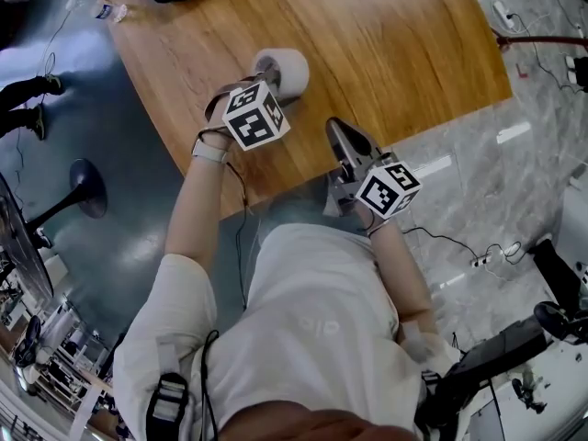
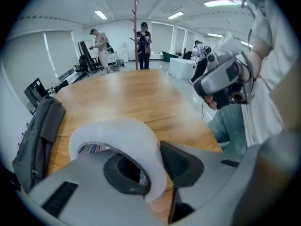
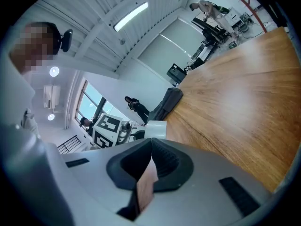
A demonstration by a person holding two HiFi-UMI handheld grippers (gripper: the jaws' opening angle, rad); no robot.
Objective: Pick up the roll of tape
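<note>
Left gripper view: the left gripper (image 2: 157,167) clamps the roll of tape (image 2: 129,134) by its wall, one jaw in the core; seemingly light, stiff, slick. The right gripper (image 3: 150,160) is closed, empty.

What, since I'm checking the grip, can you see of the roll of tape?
The roll of tape is wide, milky white, with a printed card core. It sits in the left gripper, one pad inside the core, the other outside, pinching its wall. It looks lifted clear of the wooden table; nothing else touches it.
</note>
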